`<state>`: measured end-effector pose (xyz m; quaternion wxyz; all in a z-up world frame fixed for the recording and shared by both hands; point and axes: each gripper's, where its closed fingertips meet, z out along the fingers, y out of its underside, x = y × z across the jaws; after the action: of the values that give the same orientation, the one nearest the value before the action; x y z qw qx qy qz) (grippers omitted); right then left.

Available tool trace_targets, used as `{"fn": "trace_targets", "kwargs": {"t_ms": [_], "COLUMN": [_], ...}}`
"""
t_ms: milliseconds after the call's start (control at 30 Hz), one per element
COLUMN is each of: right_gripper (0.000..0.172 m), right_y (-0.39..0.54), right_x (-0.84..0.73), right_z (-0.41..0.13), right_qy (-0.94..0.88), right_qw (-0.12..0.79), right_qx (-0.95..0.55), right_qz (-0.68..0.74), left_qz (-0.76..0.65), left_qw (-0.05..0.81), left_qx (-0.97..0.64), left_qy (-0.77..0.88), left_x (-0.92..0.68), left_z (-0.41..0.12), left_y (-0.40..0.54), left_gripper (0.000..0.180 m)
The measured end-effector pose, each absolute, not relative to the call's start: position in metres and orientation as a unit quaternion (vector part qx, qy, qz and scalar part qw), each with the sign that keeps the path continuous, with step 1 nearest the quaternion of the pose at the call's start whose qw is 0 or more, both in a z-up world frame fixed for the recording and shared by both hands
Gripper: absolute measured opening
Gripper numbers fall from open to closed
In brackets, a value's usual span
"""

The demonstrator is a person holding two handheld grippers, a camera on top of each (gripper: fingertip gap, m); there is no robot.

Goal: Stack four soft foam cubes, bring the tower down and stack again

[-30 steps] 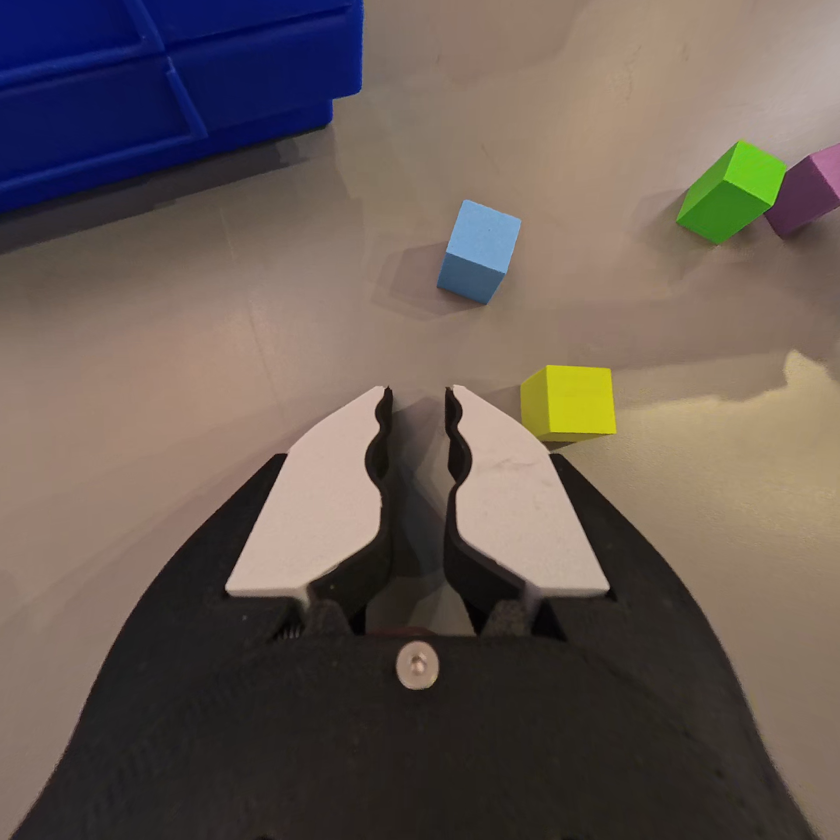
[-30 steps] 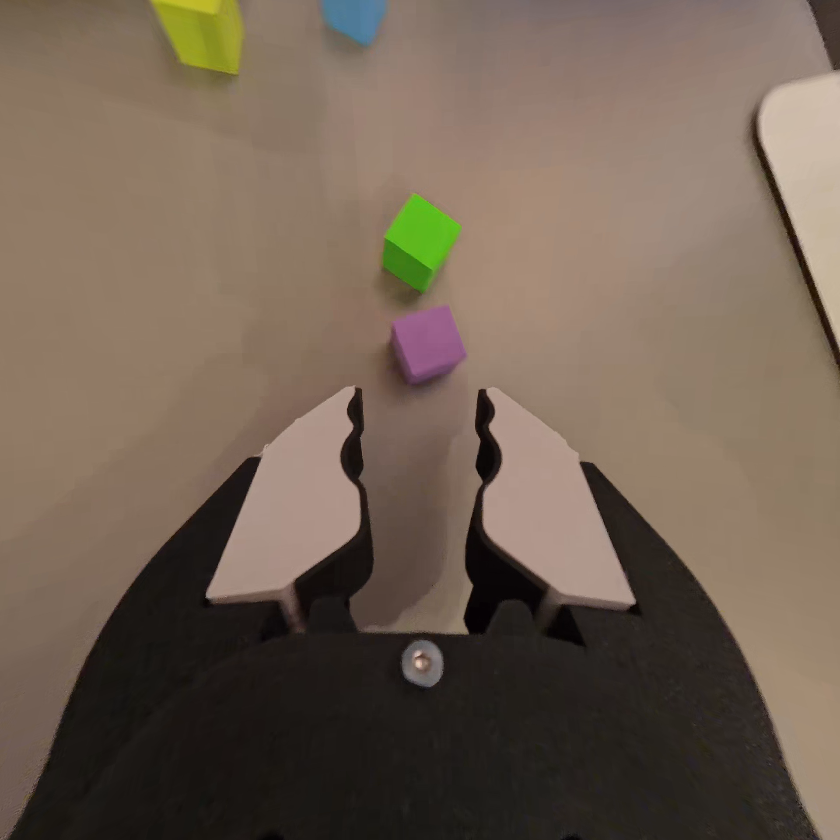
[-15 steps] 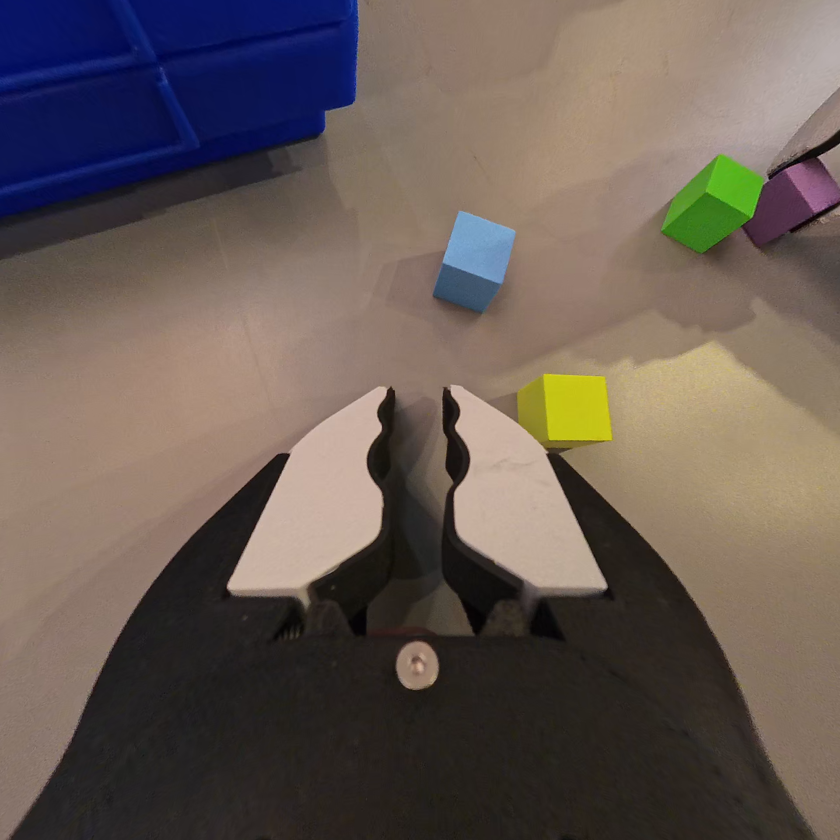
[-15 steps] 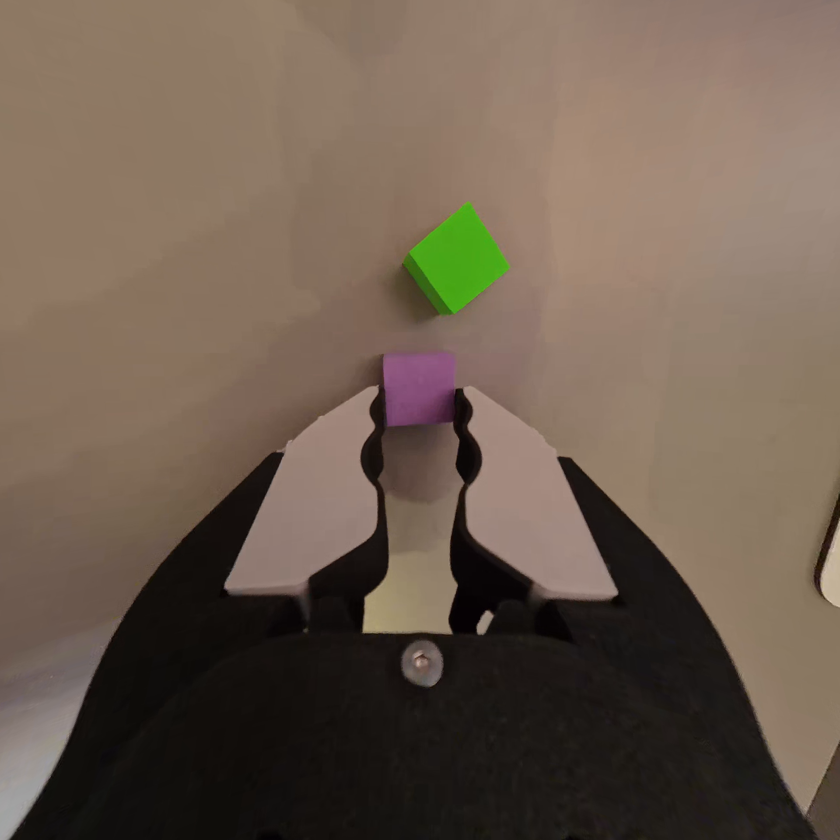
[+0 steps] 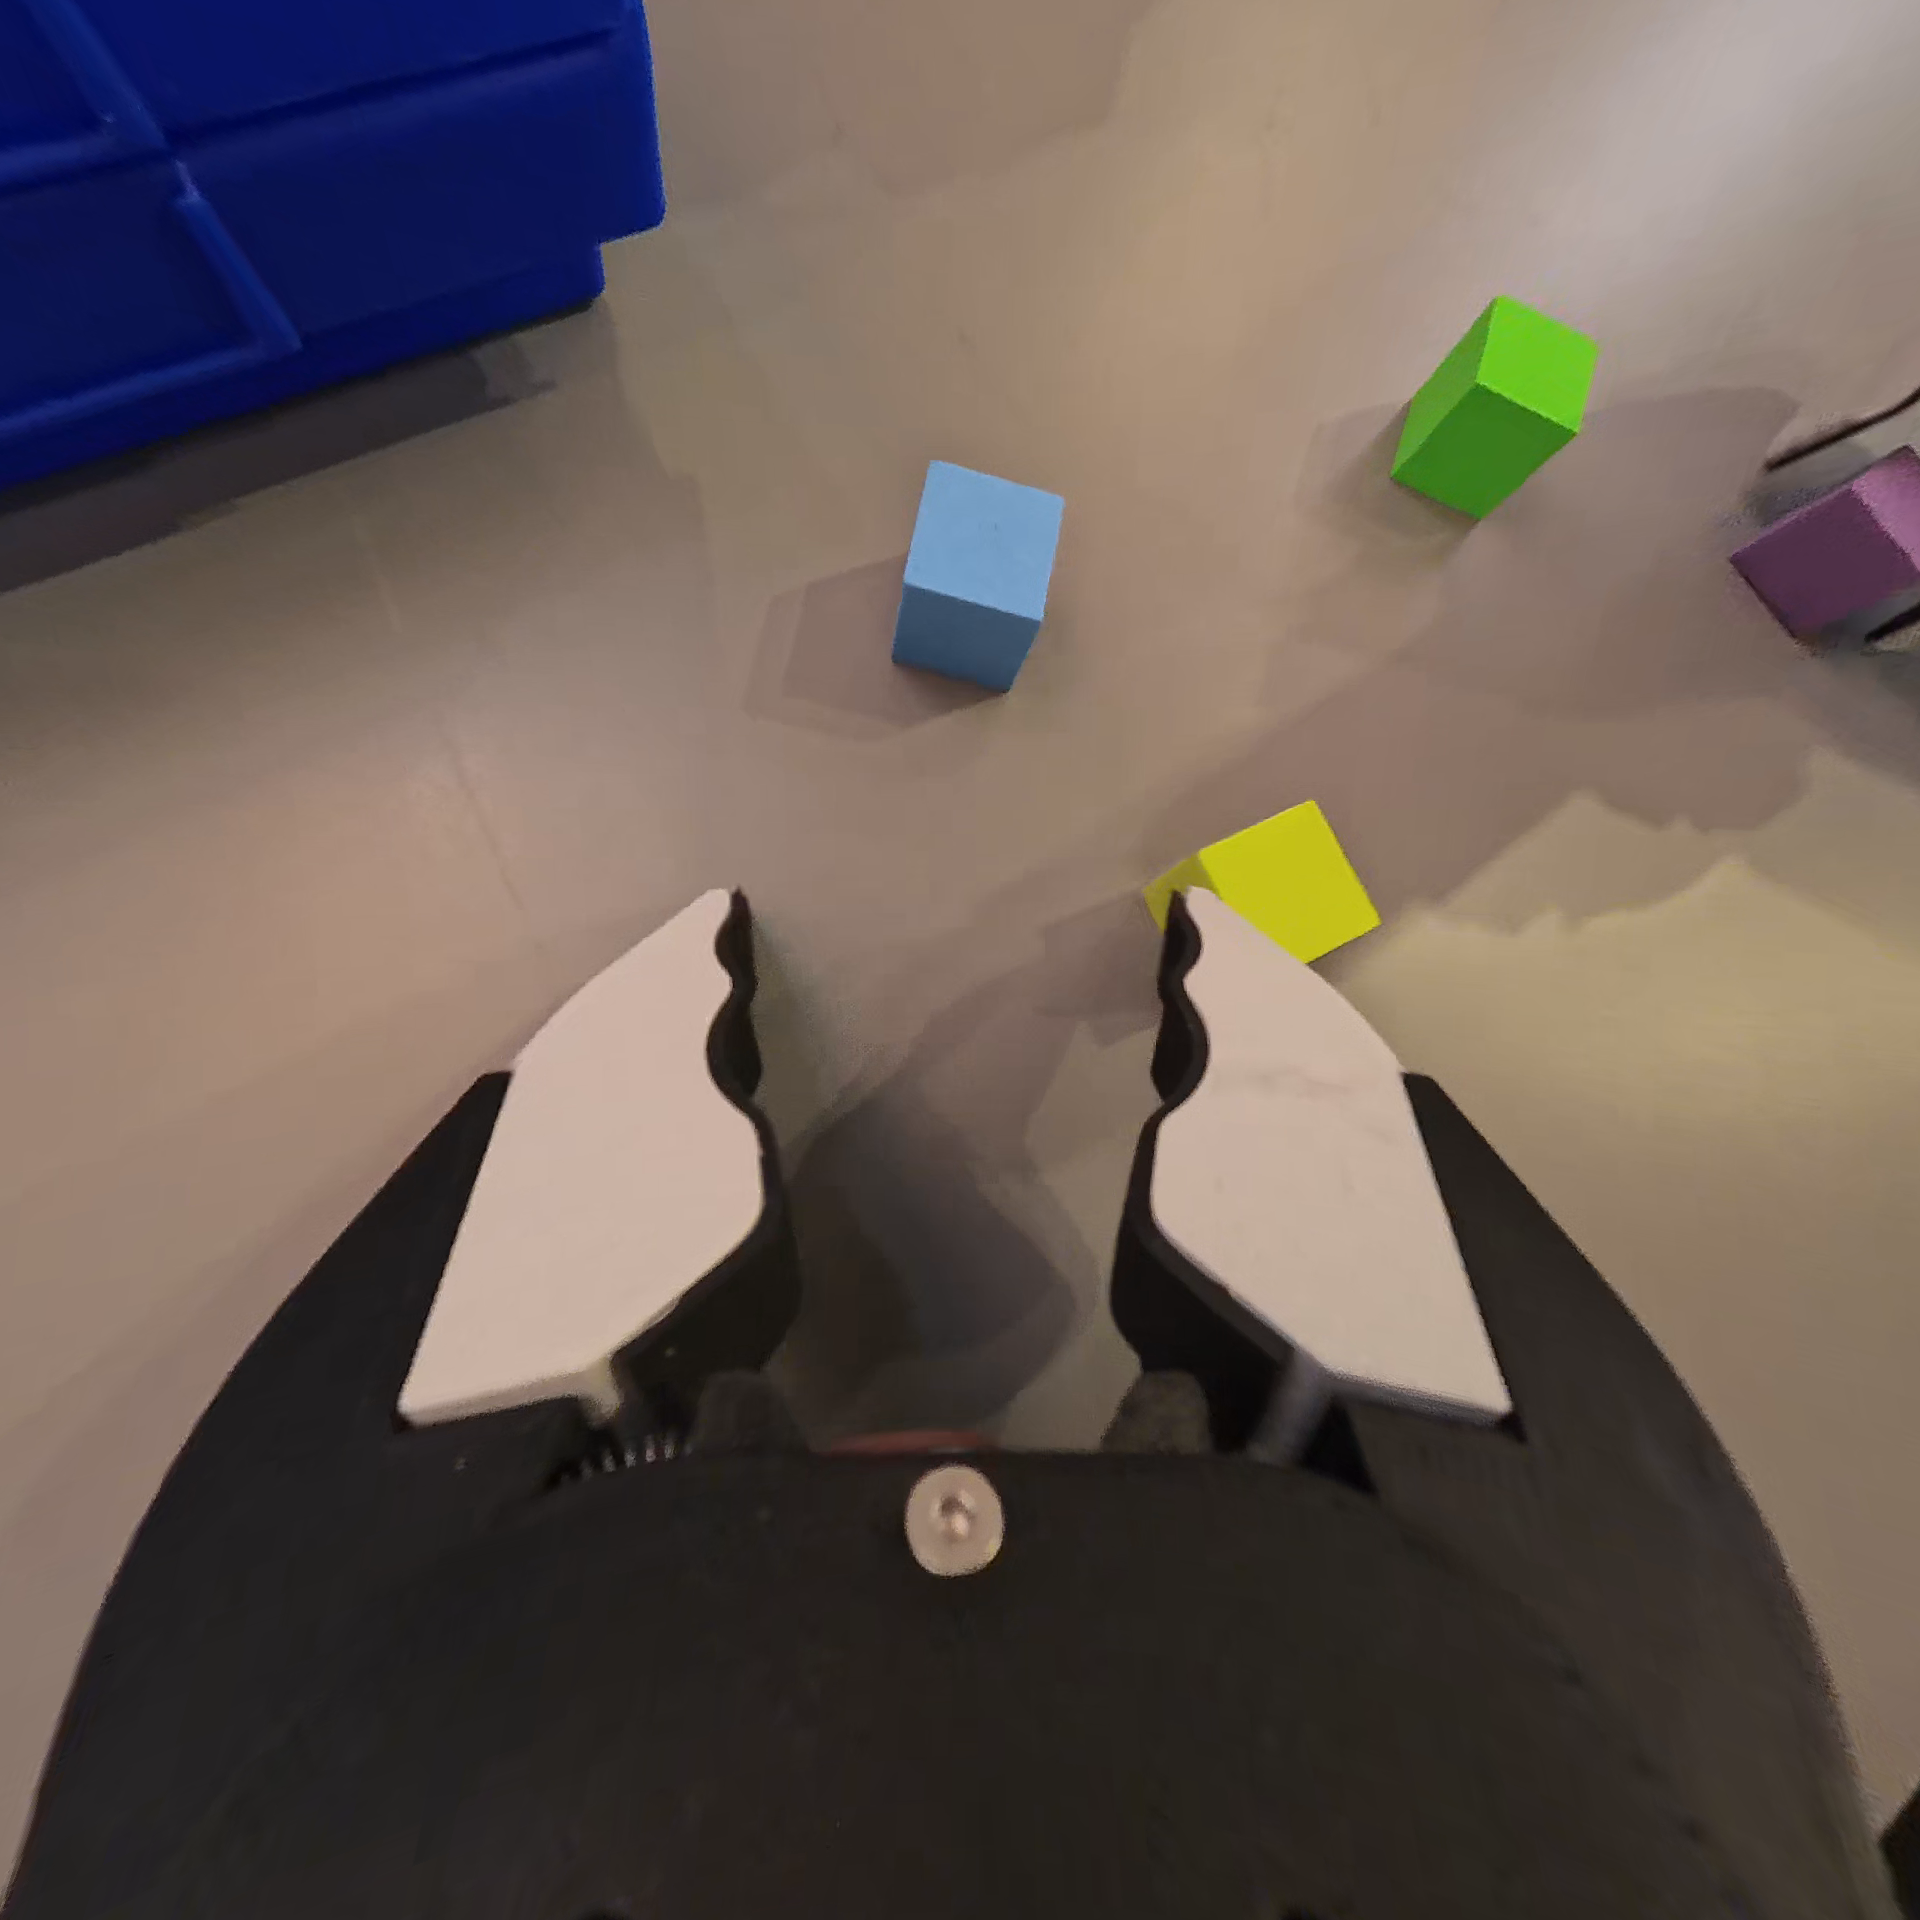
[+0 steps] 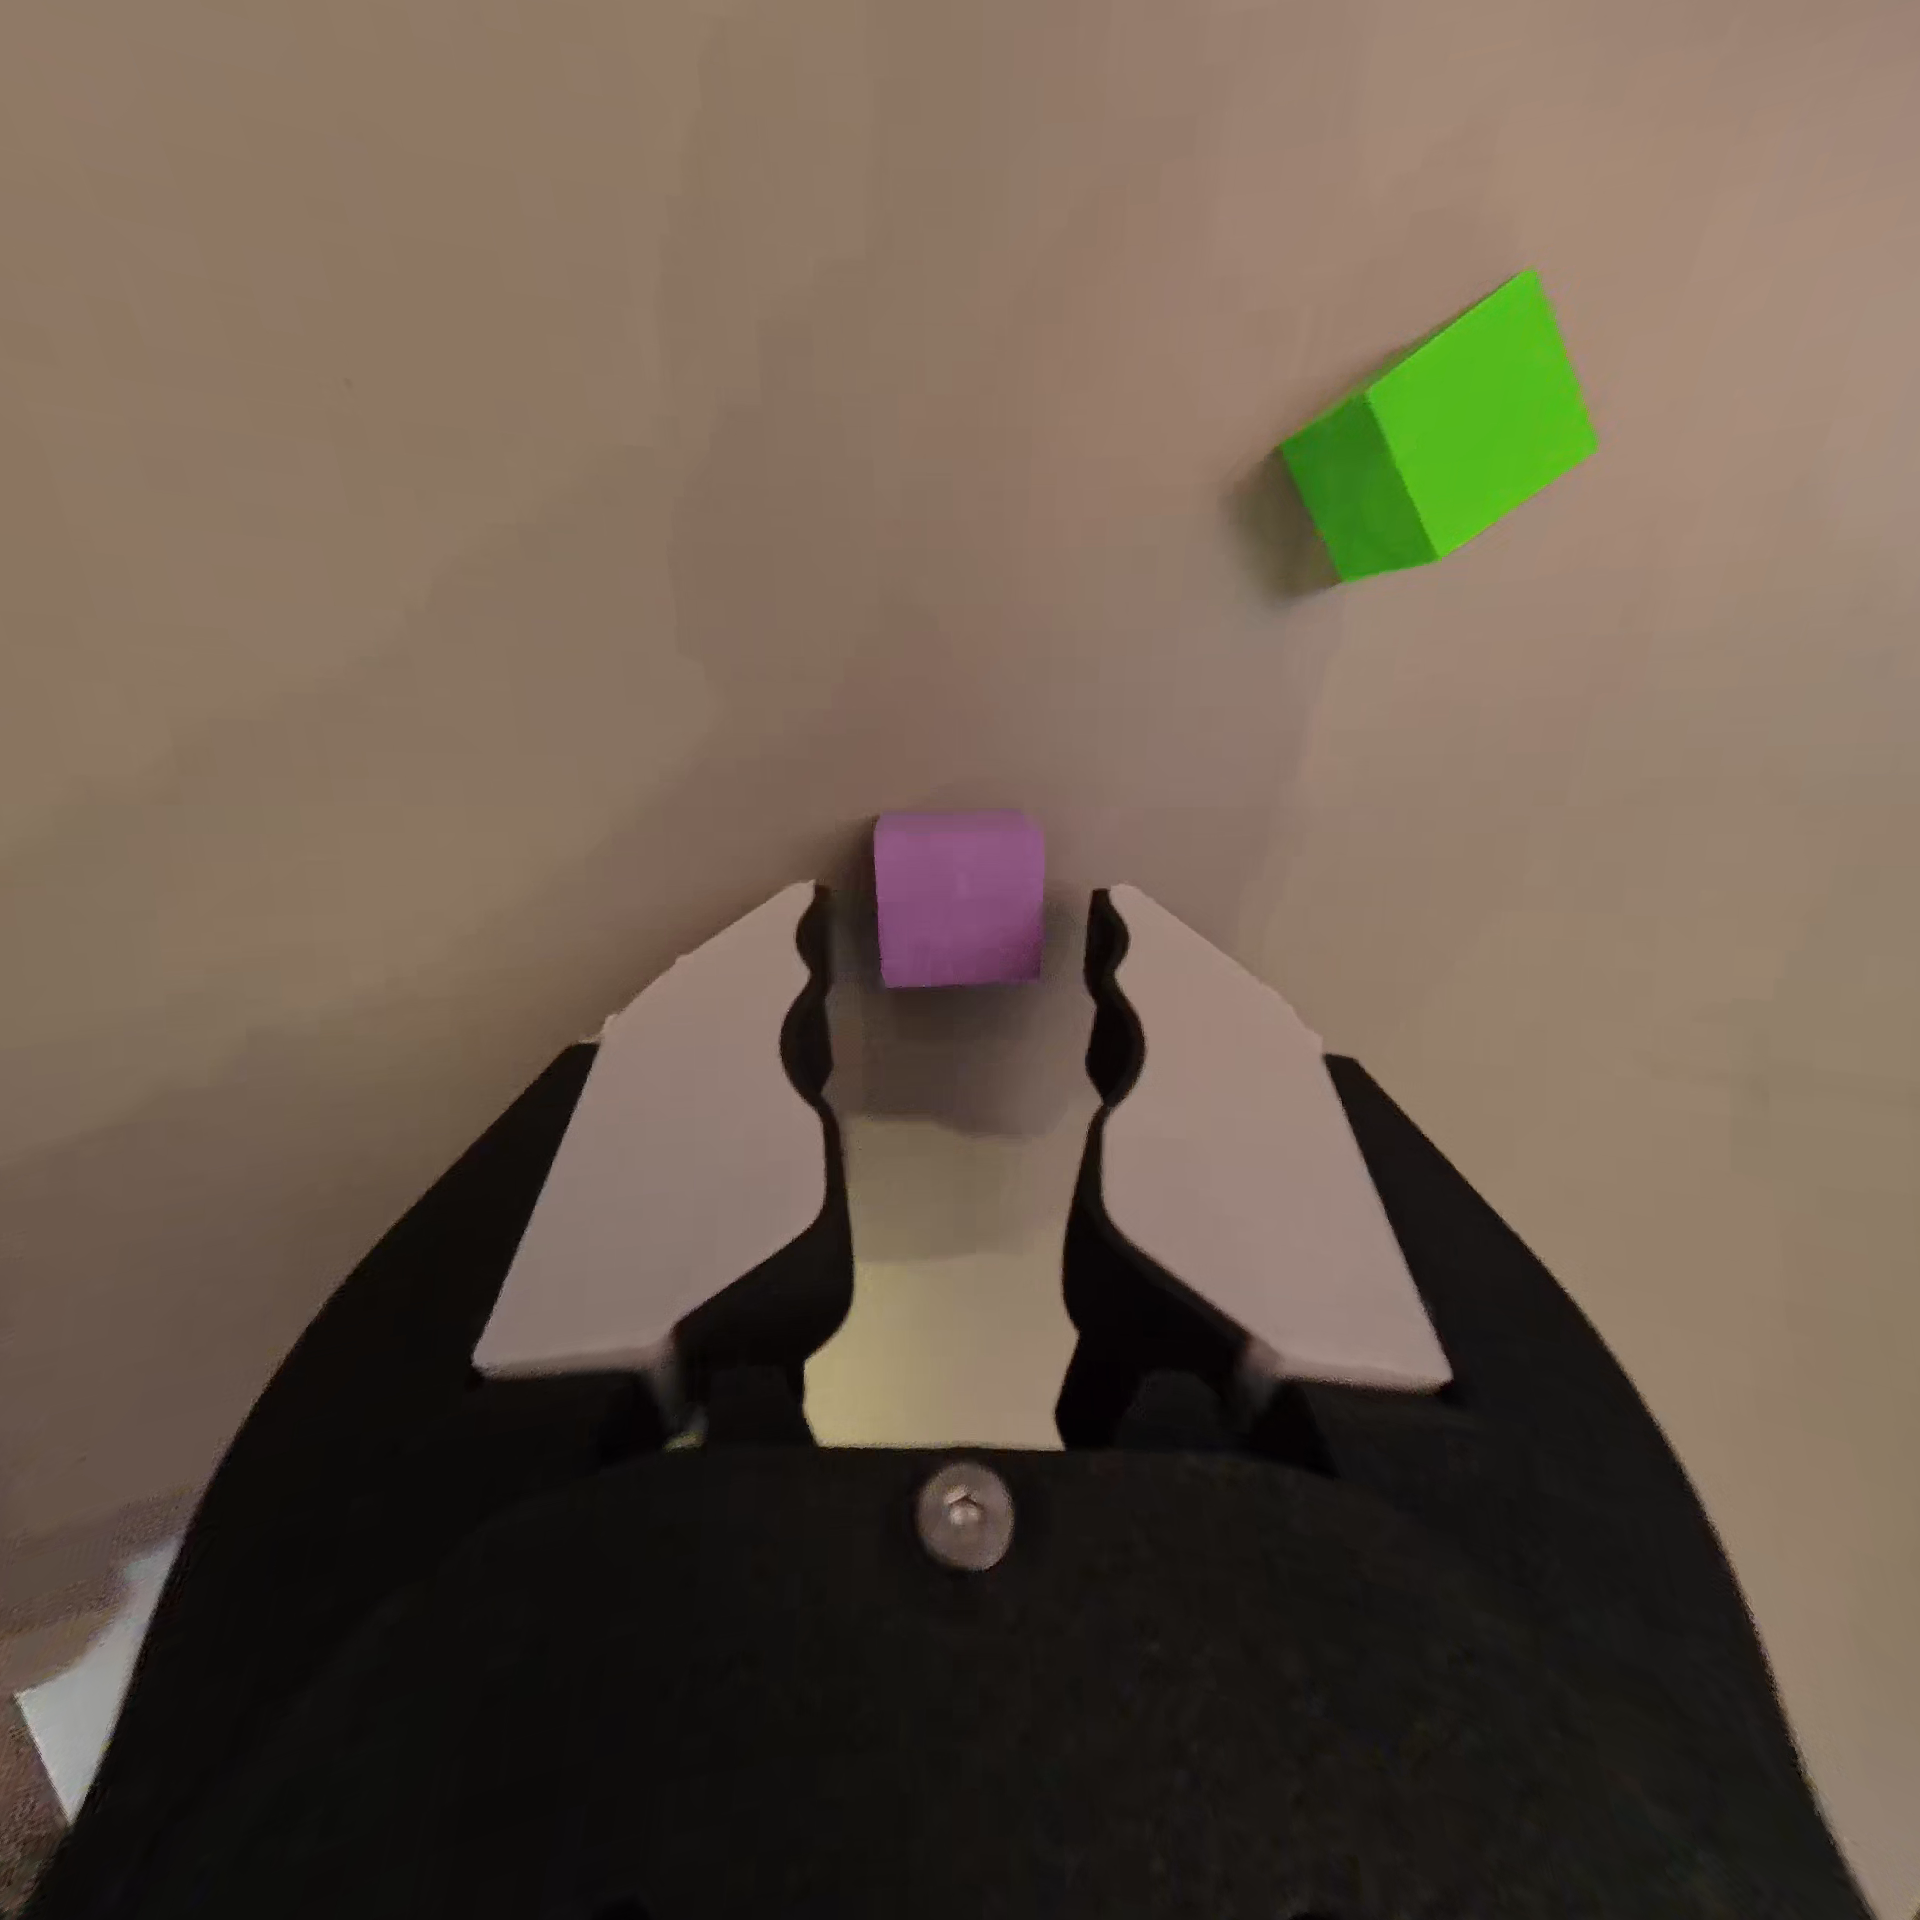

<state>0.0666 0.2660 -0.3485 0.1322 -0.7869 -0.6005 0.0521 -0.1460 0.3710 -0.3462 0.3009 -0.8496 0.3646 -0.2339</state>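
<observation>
In the left wrist view, my left gripper [image 5: 956,899] is open wide and empty above the grey table [image 5: 520,790]. A yellow cube [image 5: 1283,883] lies just beyond its right fingertip [image 5: 1247,997]. A light blue cube [image 5: 977,577] stands farther ahead, and a green cube [image 5: 1496,405] stands at the far right. A purple cube [image 5: 1839,561] is at the right edge. In the right wrist view, my right gripper [image 6: 956,890] is open. The purple cube [image 6: 958,935] sits between its fingertips with a gap on each side. The green cube [image 6: 1444,431] lies off to the upper right.
A blue plastic bin [image 5: 312,208] stands at the far left of the table. A white object's corner [image 6: 62,1745] shows at the lower left of the right wrist view. The gap from one gripper's tips to the other's is roughly 25 cm.
The left jaws opened wide from nearly shut. My right gripper closed on the purple cube, carried it away from the green cube, and its pads have now parted from it.
</observation>
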Motion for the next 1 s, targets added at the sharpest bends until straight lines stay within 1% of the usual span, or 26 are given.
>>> {"fn": "trace_targets", "kwargs": {"t_ms": [33, 100, 267, 433, 533, 567, 767, 800, 867, 933, 1000], "right_gripper": [0.048, 0.05, 0.048, 0.044, 0.043, 0.043, 0.039, 0.038, 0.038, 0.037, 0.037], "right_y": [0.265, 0.264, 0.259, 0.243, 0.24, 0.241, 0.246, 0.246, 0.247, 0.247, 0.247], "right_x": [0.067, 0.072, 0.084, 0.093, 0.103, 0.106, 0.112, 0.113, 0.113, 0.114, 0.114], "right_z": [-0.345, -0.338, -0.314, -0.319, -0.332, -0.337, -0.346, -0.347, -0.346, -0.347, -0.347], "right_qy": [-0.598, -0.592, -0.546, -0.527, -0.517, -0.517, -0.516, -0.516, -0.515, -0.515, -0.516], "right_qw": [0.137, 0.145, 0.203, 0.225, 0.223, 0.219, 0.219, 0.219, 0.22, 0.22, 0.221], "right_qx": [-0.788, -0.792, -0.812, -0.819, -0.825, -0.827, -0.828, -0.828, -0.828, -0.828, -0.827], "right_qz": [0.054, 0.046, 0.045, 0.045, 0.043, 0.036, 0.019, 0.019, 0.018, 0.015, 0.016], "left_qz": [-0.234, -0.224, -0.22, -0.191, -0.136, -0.125, -0.086, -0.073, -0.076, -0.072, -0.069], "left_qw": [0.302, 0.306, 0.305, 0.27, 0.243, 0.243, 0.215, 0.21, 0.197, 0.193, 0.193], "left_qx": [-0.848, -0.846, -0.838, -0.848, -0.868, -0.872, -0.89, -0.892, -0.896, -0.896, -0.893], "left_qy": [0.367, 0.374, 0.395, 0.414, 0.41, 0.407, 0.393, 0.395, 0.39, 0.393, 0.402], "left_x": [-0.146, -0.147, -0.139, -0.121, -0.122, -0.122, -0.115, -0.115, -0.112, -0.112, -0.112], "left_z": [-0.344, -0.339, -0.321, -0.324, -0.333, -0.333, -0.336, -0.339, -0.344, -0.346, -0.346], "left_y": [0.37, 0.368, 0.356, 0.338, 0.333, 0.333, 0.327, 0.328, 0.327, 0.328, 0.329], "left_gripper": [0.075, 0.077, 0.08, 0.082, 0.075, 0.07, 0.051, 0.051, 0.048, 0.035, 0.031]}}
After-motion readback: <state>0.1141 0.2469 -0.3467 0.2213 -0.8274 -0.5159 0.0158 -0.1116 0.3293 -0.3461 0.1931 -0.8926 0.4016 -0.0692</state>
